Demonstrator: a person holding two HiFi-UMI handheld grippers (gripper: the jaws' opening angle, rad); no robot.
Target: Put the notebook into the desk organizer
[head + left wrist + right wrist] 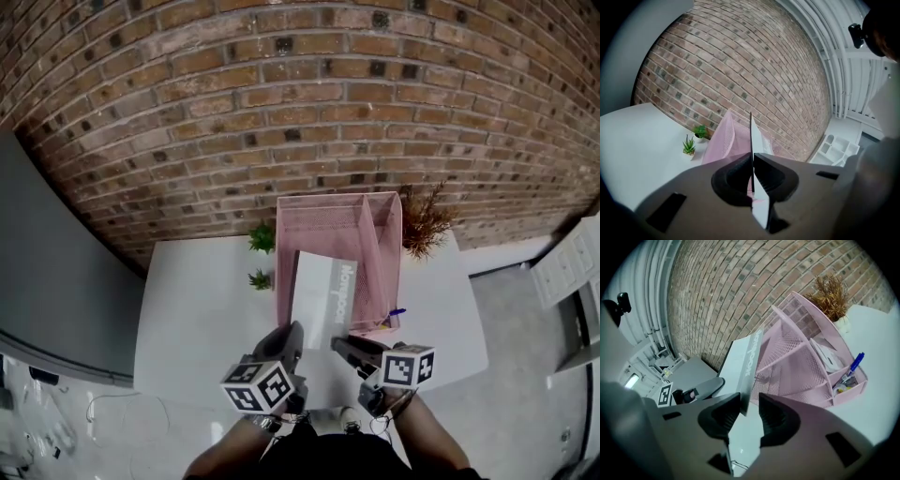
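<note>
The notebook (323,298) is only partway into the pink desk organizer (323,220) on the tabletop (206,309); the jaws of the left gripper (752,164) pinch its near end tight, the jaws of the right gripper (749,405) stand loose by its corner, and it needs sliding fully in.

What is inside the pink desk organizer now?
The white notebook reaches into the wide left compartment of the desk organizer; a blue pen stands in the small front pocket. The notebook hides that compartment's floor.
</note>
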